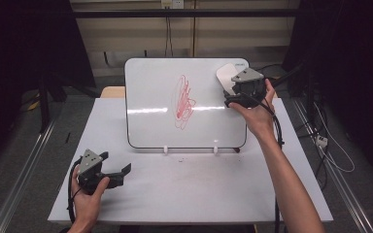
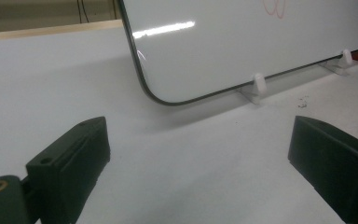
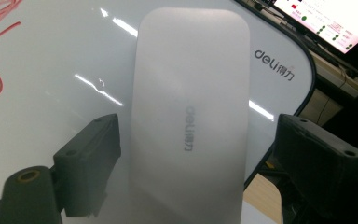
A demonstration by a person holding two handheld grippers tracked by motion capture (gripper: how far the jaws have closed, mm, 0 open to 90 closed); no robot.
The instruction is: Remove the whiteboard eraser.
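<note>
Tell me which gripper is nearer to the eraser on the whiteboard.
Right. The right gripper is at the eraser, open around it. The left gripper is low over the table, far from it.

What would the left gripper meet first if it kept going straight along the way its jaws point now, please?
Probably the lower edge of the whiteboard, near its white clip foot. The left gripper is open over bare table before that, though depth is uncertain.

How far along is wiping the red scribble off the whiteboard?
Barely begun. The right claw is open around the eraser at the whiteboard's top right corner, not gripping it. The red scribble looks untouched. The left claw waits open on the table.
</note>
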